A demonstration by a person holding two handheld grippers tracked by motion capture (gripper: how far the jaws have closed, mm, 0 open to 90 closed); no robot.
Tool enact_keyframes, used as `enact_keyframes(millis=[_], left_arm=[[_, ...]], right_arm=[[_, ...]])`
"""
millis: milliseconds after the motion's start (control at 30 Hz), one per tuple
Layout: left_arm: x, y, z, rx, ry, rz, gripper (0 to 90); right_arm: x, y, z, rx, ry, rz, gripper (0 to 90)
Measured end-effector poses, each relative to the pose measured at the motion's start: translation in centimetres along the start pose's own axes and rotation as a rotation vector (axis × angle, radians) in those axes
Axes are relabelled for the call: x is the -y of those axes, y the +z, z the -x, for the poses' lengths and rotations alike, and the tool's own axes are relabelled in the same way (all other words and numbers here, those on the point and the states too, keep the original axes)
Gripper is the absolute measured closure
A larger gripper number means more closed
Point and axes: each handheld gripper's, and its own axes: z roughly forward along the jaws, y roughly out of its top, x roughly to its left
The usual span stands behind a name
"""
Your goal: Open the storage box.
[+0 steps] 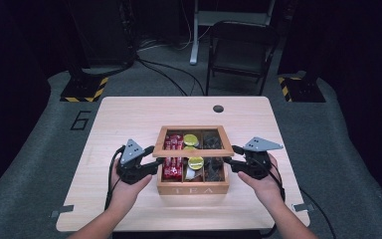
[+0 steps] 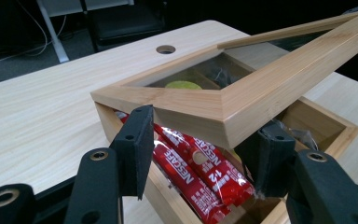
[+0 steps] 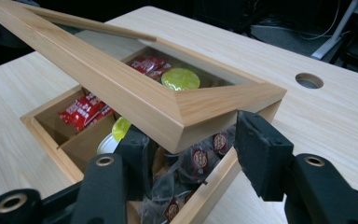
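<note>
Both tools grip the lid: in the high view the left tool (image 1: 151,160) clamps the left corner of the glass-paned lid (image 1: 193,150) and the right tool (image 1: 233,158) its right corner, above the tea box (image 1: 193,188) on the surface (image 1: 129,114). Left gripper view: jaws straddle the corner, lid tilted above red sachets (image 2: 196,175). Right gripper view: likewise, above dark tea packets (image 3: 193,163). Judging by this, the lid is partly raised; full opening remains.
</note>
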Motion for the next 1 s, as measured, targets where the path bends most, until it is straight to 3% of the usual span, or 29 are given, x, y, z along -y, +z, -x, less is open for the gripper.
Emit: enact_keyframes(millis=[333, 500, 667, 833, 1000], left_arm=[[-1.1, 0.2, -0.1, -0.027, 0.031, 0.007, 47.6], [-1.8, 0.4, -0.3, -0.033, 0.026, 0.026, 47.6], [-2.5, 0.8, -0.6, -0.045, 0.04, 0.035, 47.5], [-3.3, 1.1, -1.0, -0.047, 0.057, 0.029, 47.4], [-3.9, 1.6, -1.4, -0.055, 0.045, 0.057, 46.9]], right_arm=[[-1.1, 0.0, 0.3, 0.009, -0.021, 0.017, 49.2], [-1.7, 0.3, 0.6, 0.015, -0.03, 0.028, 48.7], [-2.5, 1.4, 1.3, 0.032, -0.059, 0.042, 46.7], [-2.9, 2.3, 1.9, 0.05, -0.058, 0.03, 48.9], [-3.7, 2.9, 2.3, 0.062, -0.07, 0.039, 49.8]])
